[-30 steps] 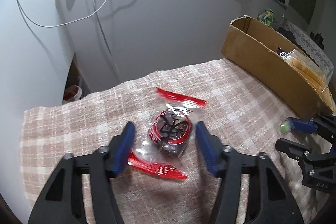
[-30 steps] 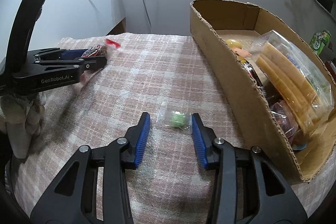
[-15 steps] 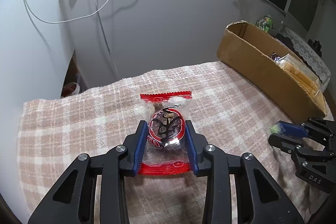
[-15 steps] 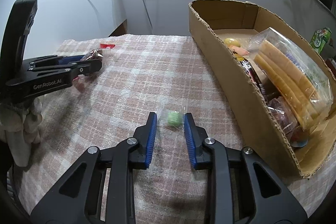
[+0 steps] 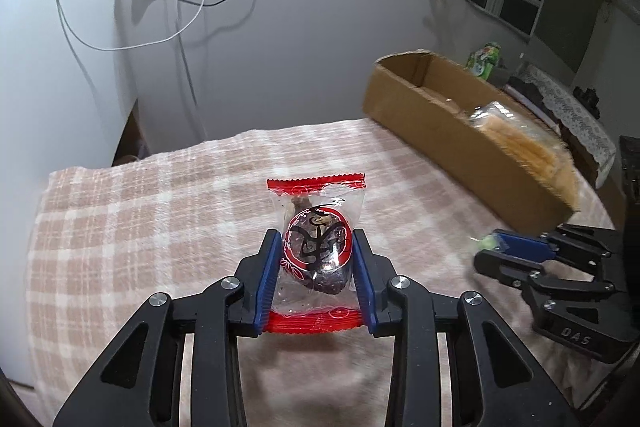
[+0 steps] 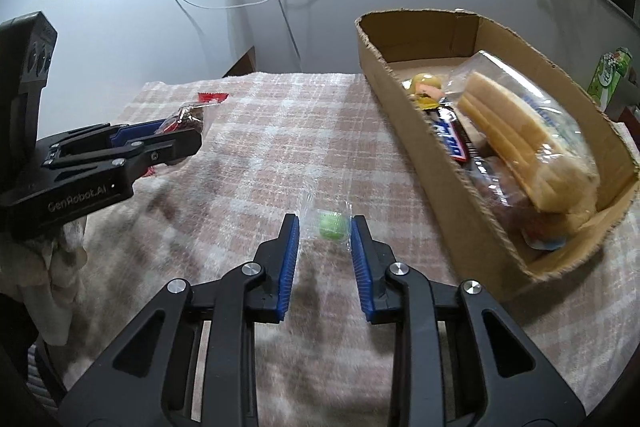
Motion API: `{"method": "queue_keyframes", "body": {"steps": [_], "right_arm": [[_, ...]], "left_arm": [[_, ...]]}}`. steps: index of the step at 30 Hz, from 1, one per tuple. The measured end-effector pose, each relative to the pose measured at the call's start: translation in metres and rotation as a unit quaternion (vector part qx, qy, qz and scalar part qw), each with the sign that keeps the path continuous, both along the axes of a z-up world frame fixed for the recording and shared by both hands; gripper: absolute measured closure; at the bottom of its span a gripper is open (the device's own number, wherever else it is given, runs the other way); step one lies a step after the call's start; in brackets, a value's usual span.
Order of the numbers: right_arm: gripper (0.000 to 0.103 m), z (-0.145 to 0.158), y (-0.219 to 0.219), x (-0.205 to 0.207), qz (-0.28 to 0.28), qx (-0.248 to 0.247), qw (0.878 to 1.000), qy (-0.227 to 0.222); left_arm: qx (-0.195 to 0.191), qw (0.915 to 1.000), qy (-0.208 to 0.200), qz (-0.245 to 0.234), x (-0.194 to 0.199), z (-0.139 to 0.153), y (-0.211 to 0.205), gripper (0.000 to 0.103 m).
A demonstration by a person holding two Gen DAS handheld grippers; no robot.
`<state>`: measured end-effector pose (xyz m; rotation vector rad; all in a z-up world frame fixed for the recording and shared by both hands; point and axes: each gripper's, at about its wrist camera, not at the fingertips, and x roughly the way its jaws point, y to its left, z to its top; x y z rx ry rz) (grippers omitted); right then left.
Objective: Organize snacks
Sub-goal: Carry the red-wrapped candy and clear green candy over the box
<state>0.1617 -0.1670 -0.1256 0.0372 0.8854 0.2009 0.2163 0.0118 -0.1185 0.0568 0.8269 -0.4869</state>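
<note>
My left gripper (image 5: 316,269) clamps a red-edged snack packet (image 5: 316,255); my right gripper (image 6: 325,241) pinches a wrapped green candy (image 6: 330,225). The cardboard box (image 6: 432,163) of snacks sits on the checked table (image 6: 280,131), nothing between.

The pink-and-cream checked cloth on the bench (image 6: 280,131) lies bare between the two tongs, giving open passage across its middle. Along its right edge, the long brown cardboard box (image 6: 404,115) forms a wall; its far end is empty, its near end packed with a clear bag of yellow wafers (image 6: 516,131). White cables (image 5: 188,27) hang down the grey wall behind.
</note>
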Motion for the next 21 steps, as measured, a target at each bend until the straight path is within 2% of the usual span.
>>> {"method": "queue_keyframes", "body": {"steps": [9,21], "right_arm": [[0.076,0.032,-0.020,-0.025,0.008,0.013,1.000,-0.026],[0.076,0.071,-0.070,-0.046,-0.004,0.024,0.998,-0.059]], "left_arm": [[-0.001,0.9994,-0.032,-0.013,-0.031,0.031,-0.025,0.070],[-0.015,0.9983,-0.051,-0.022,-0.043,0.058,-0.063,0.070]]}}
